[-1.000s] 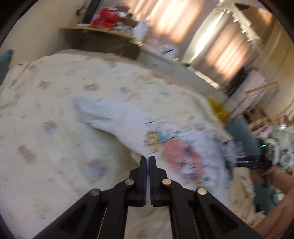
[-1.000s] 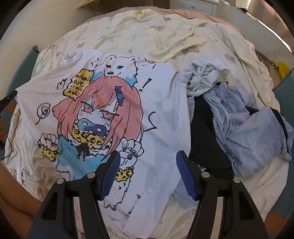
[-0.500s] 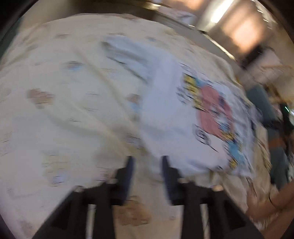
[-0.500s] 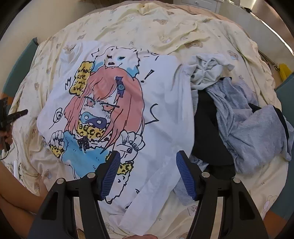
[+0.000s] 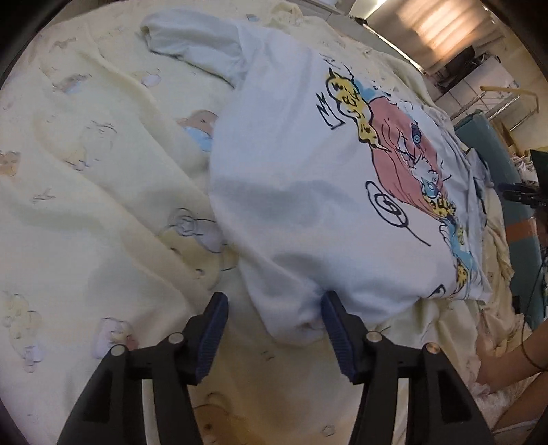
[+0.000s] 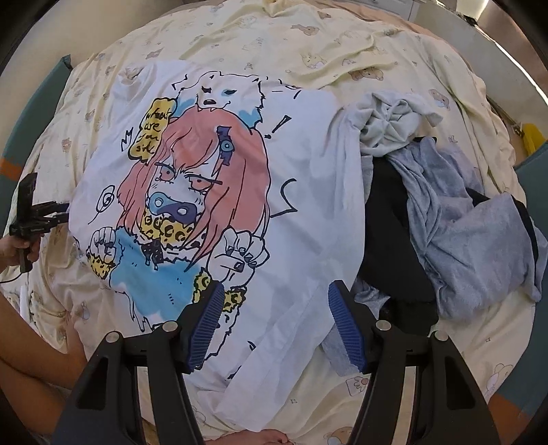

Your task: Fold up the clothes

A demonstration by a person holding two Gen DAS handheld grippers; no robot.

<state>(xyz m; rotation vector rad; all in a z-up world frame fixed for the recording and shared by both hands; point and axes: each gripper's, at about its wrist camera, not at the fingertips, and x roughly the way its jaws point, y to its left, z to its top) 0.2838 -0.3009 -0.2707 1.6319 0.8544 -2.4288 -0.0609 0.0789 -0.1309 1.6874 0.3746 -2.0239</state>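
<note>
A white T-shirt [image 6: 308, 191] with a big pink-haired cartoon print lies spread face up on a pale yellow bed sheet [image 6: 342, 44]. From the side, the same T-shirt [image 5: 291, 171] shows one sleeve stretched toward the far left. My left gripper [image 5: 274, 328] is open, its blue pads on either side of the shirt's bunched near edge, and it also shows as a small black tool [image 6: 41, 212] held by a hand at the shirt's left edge. My right gripper [image 6: 274, 321] hovers open above the shirt's lower part, holding nothing.
A heap of grey, black and light clothes [image 6: 445, 212] lies right of the shirt on the sheet. A person's forearm [image 6: 27, 342] rests at the lower left. A teal bed edge [image 5: 493, 164] and curtains [image 5: 445, 30] stand beyond.
My left gripper went from shut to open and dropped low to the shirt's near edge. The shirt now lies flatter and more spread. The right gripper stayed open and rose slightly.
</note>
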